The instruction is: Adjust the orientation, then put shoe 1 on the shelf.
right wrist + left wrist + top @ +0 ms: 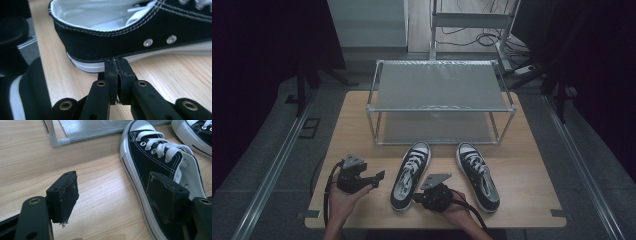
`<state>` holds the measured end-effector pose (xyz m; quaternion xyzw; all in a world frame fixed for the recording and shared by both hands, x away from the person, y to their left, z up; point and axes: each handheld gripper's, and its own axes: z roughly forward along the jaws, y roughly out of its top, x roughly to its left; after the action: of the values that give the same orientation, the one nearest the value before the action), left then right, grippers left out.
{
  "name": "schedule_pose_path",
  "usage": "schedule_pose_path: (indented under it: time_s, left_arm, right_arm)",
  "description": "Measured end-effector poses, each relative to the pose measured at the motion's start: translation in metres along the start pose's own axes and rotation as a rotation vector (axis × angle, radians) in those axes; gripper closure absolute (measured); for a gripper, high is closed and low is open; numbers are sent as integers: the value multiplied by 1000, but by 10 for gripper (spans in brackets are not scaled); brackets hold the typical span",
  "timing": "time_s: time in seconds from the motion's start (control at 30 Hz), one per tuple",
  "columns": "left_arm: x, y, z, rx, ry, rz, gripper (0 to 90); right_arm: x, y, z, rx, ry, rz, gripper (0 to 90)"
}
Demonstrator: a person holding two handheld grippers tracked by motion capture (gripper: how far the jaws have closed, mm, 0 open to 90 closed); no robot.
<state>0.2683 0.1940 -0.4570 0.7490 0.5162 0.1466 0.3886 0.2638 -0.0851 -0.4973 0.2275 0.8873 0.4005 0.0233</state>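
Two black canvas sneakers with white laces lie on the wooden table, toes toward the rack. My left gripper (376, 180) sits just left of the left sneaker (411, 172) and stands open, pointing at it. In the left gripper view its jaws (113, 182) are wide apart over bare wood, the right jaw in front of the left sneaker's (150, 157) side. My right gripper (417, 197) lies between the two sneakers near their heels. Its jaws (117, 62) are shut with nothing between them, tips right at the white sole of the left sneaker (112, 42) near the heel. The right sneaker (478, 175) lies apart.
A two-level metal rack (439, 85) with grey shelves stands at the back of the table (522, 165); its front corner post (51, 131) is close to the left sneaker's toe. Bare wood lies left of the left gripper and right of the right sneaker.
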Motion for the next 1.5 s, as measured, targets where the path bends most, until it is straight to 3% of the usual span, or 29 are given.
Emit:
schedule_pose_path:
  time_s: [0.13,0.3,0.43,0.47,0.53,0.57,0.67,0.7,0.73,0.77,0.83,0.87,0.93,0.97,1.2,1.47,1.5]
  left_arm:
    - [3,0,-3,-7,-8,-10,254]
    - [6,-1,-4,-7,-7,-17,253]
    - [9,-1,-5,-10,-4,-20,252]
    - [10,-1,-5,-10,-7,-21,251]
    - [10,0,-4,-7,-11,-21,251]
    - [9,0,-4,-4,-17,-17,248]
    - [6,2,-6,-7,-32,-8,245]
    - [2,4,-7,-9,-40,1,233]
    - [2,4,-7,-9,-40,1,232]
    - [-2,7,-9,-12,-56,14,230]
    - [-4,9,-9,-12,-71,24,229]
    - [-9,13,-10,-16,-94,39,228]
    - [-13,16,-10,-11,-102,52,228]
    - [-16,19,-8,0,-114,59,222]
    - [-28,34,6,33,-142,80,208]
    - [-40,50,33,138,-159,122,169]
    - [-41,51,40,168,-154,122,152]
  right_arm:
    - [2,6,11,-16,37,7,878]
    - [6,13,24,-37,50,-1,874]
    - [6,13,21,-43,48,-2,832]
    - [5,12,9,-69,24,5,792]
    - [4,12,4,-81,11,11,751]
    - [2,12,-13,-116,-27,35,657]
    - [0,11,-28,-143,-57,57,574]
    - [-2,10,-47,-178,-86,76,500]
    - [-2,10,-47,-178,-86,76,500]
    - [-5,9,-64,-208,-120,84,468]
    - [-7,8,-70,-216,-127,86,462]
    - [-15,5,-85,-240,-148,103,448]
    - [-18,3,-90,-244,-155,110,446]
    - [-26,-3,-101,-254,-170,129,441]
    - [-41,-22,-121,-264,-210,165,441]
    - [-56,-35,-146,-313,-262,224,441]
    - [-59,-39,-151,-318,-270,242,441]
